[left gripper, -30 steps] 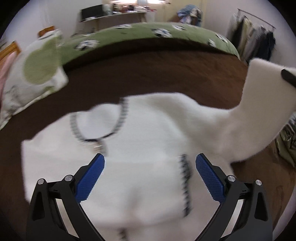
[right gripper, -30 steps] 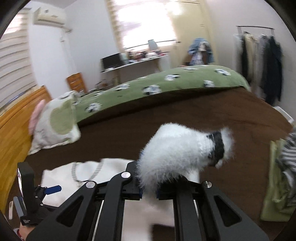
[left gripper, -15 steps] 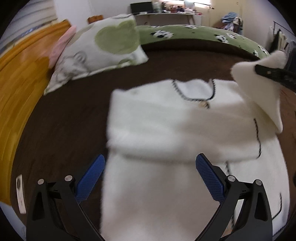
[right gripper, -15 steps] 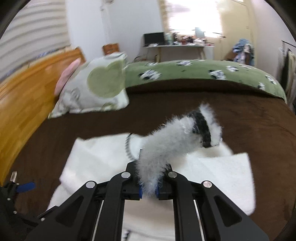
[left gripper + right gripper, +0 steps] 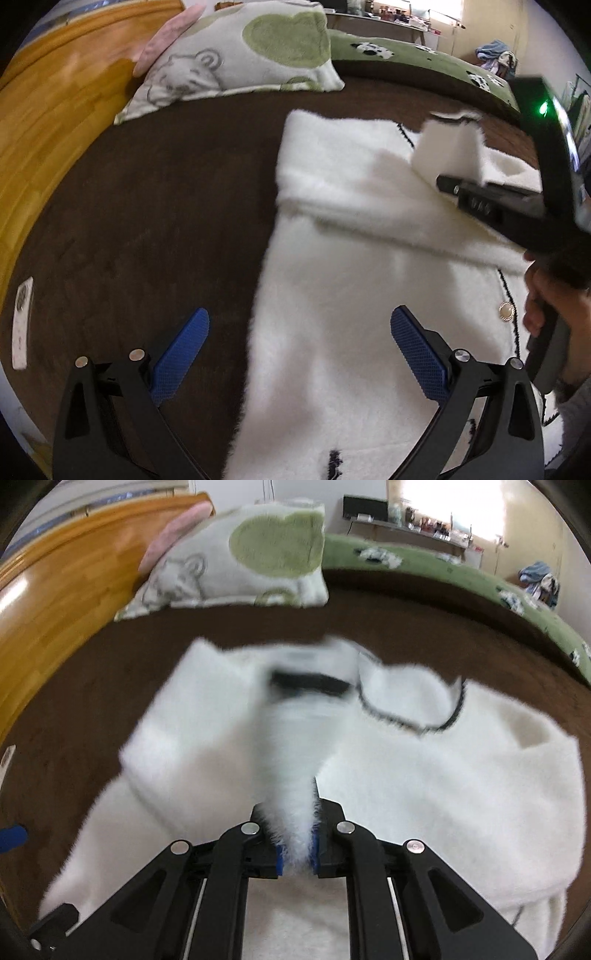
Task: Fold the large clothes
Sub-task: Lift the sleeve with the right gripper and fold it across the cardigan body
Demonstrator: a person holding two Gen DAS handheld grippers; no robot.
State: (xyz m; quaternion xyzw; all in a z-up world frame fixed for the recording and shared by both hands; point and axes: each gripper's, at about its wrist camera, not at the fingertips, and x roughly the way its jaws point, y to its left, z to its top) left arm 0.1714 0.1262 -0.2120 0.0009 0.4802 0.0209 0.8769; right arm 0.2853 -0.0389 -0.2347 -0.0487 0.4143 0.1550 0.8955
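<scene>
- The bed (image 5: 155,206), spread with a dark brown cover, fills most of both views; a wooden headboard (image 5: 55,110) runs along its left side, and a green patterned blanket (image 5: 461,579) lies along the far edge.
- A white fluffy cardigan (image 5: 351,295) with black trim lies spread flat on the brown cover. Its left sleeve is folded across the chest, making a thick band.
- A pale pillow (image 5: 240,55) with green patches sits at the head of the bed, well apart from the cardigan.
- The right tool (image 5: 296,853) is clamped on the other sleeve (image 5: 295,760), which rises from between its blue pads and hangs over the body of the cardigan. The black-banded cuff (image 5: 310,681) at its end is blurred.
- From the left wrist view, that same tool (image 5: 491,206) comes in from the right, the white sleeve end standing up at its tip; a hand (image 5: 546,306) grips its handle, cut off by the edge.
- The left tool (image 5: 299,350) stands wide apart, holding nothing. It hovers over the cardigan's left edge, one blue finger (image 5: 181,354) over bare cover, the other above white fleece.
- A gold button (image 5: 506,311) shows on the front trim near the hand.
- A small white remote-like object (image 5: 21,325) lies near the cover's left edge; its markings are too small to read.
</scene>
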